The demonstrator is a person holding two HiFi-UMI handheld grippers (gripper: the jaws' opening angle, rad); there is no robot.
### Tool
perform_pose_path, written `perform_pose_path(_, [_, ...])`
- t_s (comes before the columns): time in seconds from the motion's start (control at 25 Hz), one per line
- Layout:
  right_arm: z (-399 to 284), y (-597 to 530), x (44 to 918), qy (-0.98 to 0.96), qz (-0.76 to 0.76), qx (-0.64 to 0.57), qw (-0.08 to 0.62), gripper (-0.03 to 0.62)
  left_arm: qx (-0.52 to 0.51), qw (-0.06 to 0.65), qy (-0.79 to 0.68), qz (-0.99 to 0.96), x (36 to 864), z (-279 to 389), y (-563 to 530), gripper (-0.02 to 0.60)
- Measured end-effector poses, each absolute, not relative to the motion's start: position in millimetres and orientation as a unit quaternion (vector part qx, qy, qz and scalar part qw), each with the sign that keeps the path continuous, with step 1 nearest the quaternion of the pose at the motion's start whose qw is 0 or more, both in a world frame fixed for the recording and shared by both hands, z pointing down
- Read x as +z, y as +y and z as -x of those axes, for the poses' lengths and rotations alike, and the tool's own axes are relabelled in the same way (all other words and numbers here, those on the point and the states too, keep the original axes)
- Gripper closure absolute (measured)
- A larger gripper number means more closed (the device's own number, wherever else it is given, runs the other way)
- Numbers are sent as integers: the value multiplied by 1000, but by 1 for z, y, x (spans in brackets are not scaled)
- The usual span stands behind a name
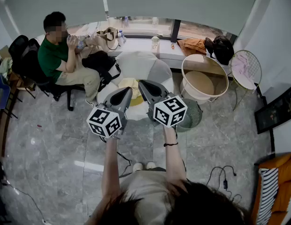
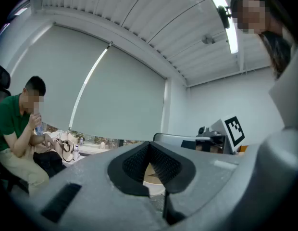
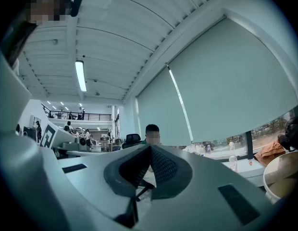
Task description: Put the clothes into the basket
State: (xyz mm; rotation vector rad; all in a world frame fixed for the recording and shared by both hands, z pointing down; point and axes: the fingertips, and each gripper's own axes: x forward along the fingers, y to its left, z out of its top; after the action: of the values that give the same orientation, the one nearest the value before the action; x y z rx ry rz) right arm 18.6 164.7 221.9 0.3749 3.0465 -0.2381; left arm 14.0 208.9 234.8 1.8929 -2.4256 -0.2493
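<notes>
A heap of pale grey and white clothes (image 1: 138, 65) lies on the floor ahead of me, with a yellowish piece (image 1: 128, 85) at its near edge. The round cream basket (image 1: 204, 80) stands to the right of the heap, and its rim (image 3: 285, 176) shows at the right gripper view's edge. My left gripper (image 1: 128, 91) and right gripper (image 1: 141, 84) are held level side by side above the near edge of the heap. The left gripper (image 2: 149, 144) and the right gripper (image 3: 150, 148) each have their tips together, shut on nothing.
A person in a green shirt (image 1: 56, 55) sits on an office chair at the left, close to the heap. A green mesh object (image 1: 190, 116) lies by the basket. A wire side table (image 1: 246, 69) stands at right. Orange cloth (image 1: 192, 45) and a black bag (image 1: 223, 48) rest on the window ledge.
</notes>
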Motion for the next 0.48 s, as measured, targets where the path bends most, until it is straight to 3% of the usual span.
perform_pose_path(0.48, [-34,156,221,989,-117,-86,35,585,-79,30,-794,-602,235,-27,204,571])
